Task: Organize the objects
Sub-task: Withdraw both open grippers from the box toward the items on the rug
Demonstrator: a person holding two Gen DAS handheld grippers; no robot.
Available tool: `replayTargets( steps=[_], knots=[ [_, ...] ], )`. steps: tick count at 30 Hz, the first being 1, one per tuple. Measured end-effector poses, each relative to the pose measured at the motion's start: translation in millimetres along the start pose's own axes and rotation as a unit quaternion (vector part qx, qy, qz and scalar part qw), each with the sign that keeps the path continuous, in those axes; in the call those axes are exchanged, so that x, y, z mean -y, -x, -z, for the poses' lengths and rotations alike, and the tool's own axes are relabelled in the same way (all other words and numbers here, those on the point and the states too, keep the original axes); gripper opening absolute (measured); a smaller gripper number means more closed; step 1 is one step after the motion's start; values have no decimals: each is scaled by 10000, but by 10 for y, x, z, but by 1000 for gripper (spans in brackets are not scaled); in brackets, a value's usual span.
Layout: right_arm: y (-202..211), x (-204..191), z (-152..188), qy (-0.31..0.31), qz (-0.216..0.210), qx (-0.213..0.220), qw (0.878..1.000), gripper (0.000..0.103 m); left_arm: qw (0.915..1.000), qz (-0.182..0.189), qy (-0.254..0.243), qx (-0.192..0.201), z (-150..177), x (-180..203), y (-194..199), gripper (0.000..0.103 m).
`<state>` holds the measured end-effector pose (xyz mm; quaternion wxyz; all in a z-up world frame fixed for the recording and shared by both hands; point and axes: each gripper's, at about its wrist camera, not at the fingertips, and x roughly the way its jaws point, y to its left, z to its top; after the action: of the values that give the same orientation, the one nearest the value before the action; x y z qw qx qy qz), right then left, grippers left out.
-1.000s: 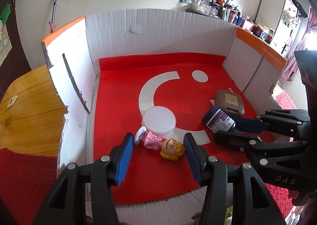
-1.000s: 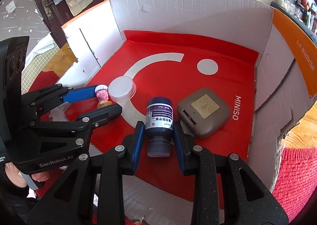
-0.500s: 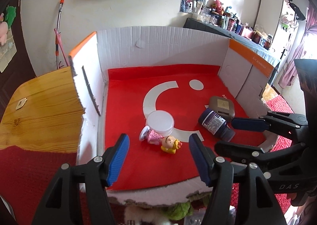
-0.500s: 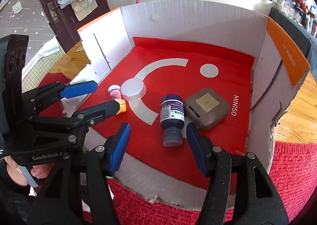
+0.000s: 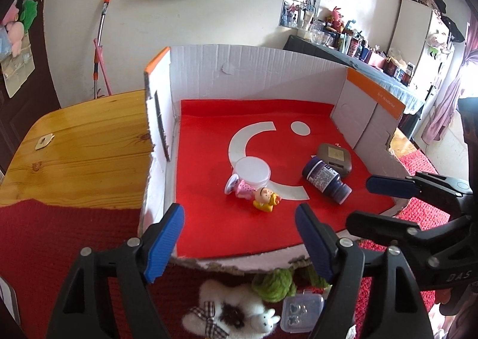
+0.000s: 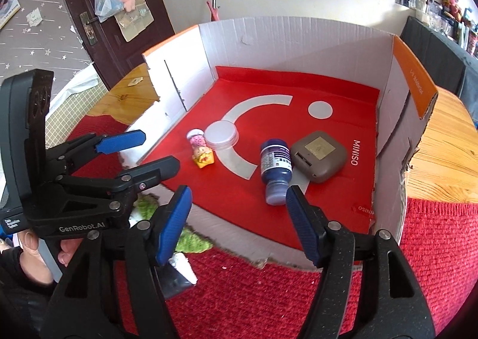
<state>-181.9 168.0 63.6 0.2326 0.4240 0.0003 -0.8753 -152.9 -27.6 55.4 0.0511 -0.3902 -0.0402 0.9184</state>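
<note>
A cardboard box (image 5: 254,76) with a red floor holds a dark blue bottle (image 5: 324,179) lying on its side beside a brown case (image 5: 334,158). To their left stands a white round jar (image 5: 252,170), and a small pink and yellow toy figure (image 5: 257,194) lies against it. My left gripper (image 5: 239,210) hovers over the box's near edge, jaws opening, nothing between them. My right gripper (image 6: 239,191) hangs just short of the bottle (image 6: 276,165), jaws opening and empty. Each gripper shows in the other's view: the right (image 5: 370,201), the left (image 6: 158,149).
The box stands on a wooden table (image 5: 74,145) with a red mat (image 6: 298,294) in front. On the mat below the box's torn front edge lie a white plush (image 5: 233,312), a green plush (image 5: 272,282) and a small clear plastic case (image 5: 301,309).
My right gripper let go of the bottle, which now lies on the red floor. Both grippers drew back and up out of the box, and their jaws widened.
</note>
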Motion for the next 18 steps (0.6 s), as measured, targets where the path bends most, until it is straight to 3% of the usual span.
replayTargets(
  steps=[5,9,18],
  knots=[
    [93,-54,31,-8,-4,138,9999,71,9999,14,80,64,50,-21,73,83],
    [134,-91,63,-21,-11,201,9998,80,9999,-21,44,120,76,1,133,88],
    [189,-108,138,-110,-49,279,9995,86,9997,-63,28,213,120,-2,232,90]
  ],
)
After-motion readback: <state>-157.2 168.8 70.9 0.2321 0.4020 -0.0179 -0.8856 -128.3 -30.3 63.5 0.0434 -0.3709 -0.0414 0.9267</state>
